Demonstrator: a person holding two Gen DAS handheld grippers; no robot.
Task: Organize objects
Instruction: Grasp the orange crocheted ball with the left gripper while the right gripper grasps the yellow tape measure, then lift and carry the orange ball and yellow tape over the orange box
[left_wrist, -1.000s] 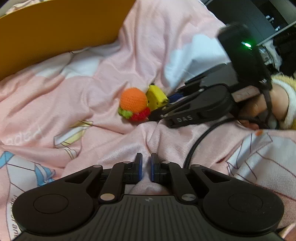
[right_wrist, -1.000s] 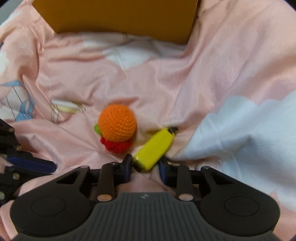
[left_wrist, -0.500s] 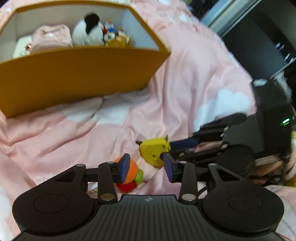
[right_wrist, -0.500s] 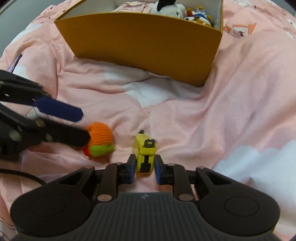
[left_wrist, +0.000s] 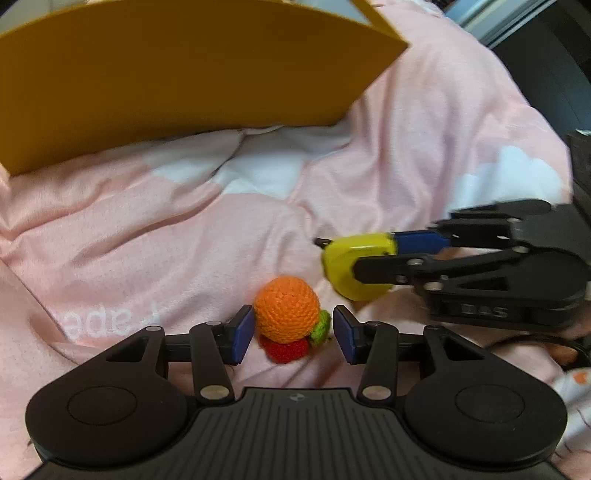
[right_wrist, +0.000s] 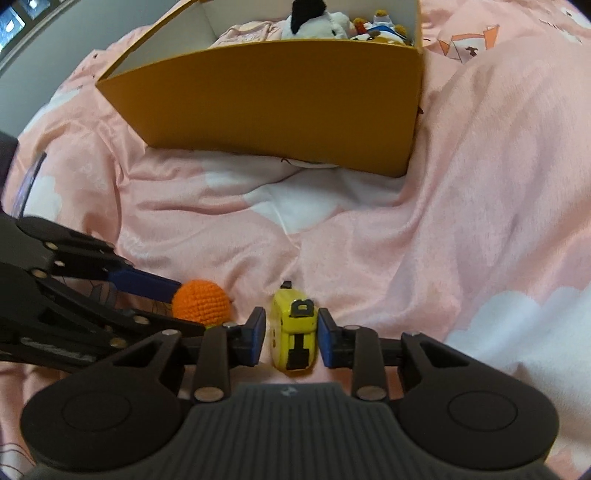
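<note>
We find plush toys (right_wrist: 325, 20) already in the orange box (right_wrist: 280, 107), upper frame; left gripper (left_wrist: 293, 332) opening, straddling the crocheted ball (left_wrist: 286, 314); right gripper (right_wrist: 291, 338) opening around the yellow tape measure (right_wrist: 293, 332); both unboxed, lower centre.

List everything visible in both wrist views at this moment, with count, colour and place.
Crocheted ball toy: one, orange with red and green bits, on the quilt between the left gripper's opening jaws.
Tape measure: one, yellow and black, between the right gripper's opening jaws.
Cardboard box: one, orange, beyond both, plush toys inside.
Quilt: one, pink with white clouds, under everything.
Left gripper: black, blue pads.
Right gripper: black, blue pads.
</note>
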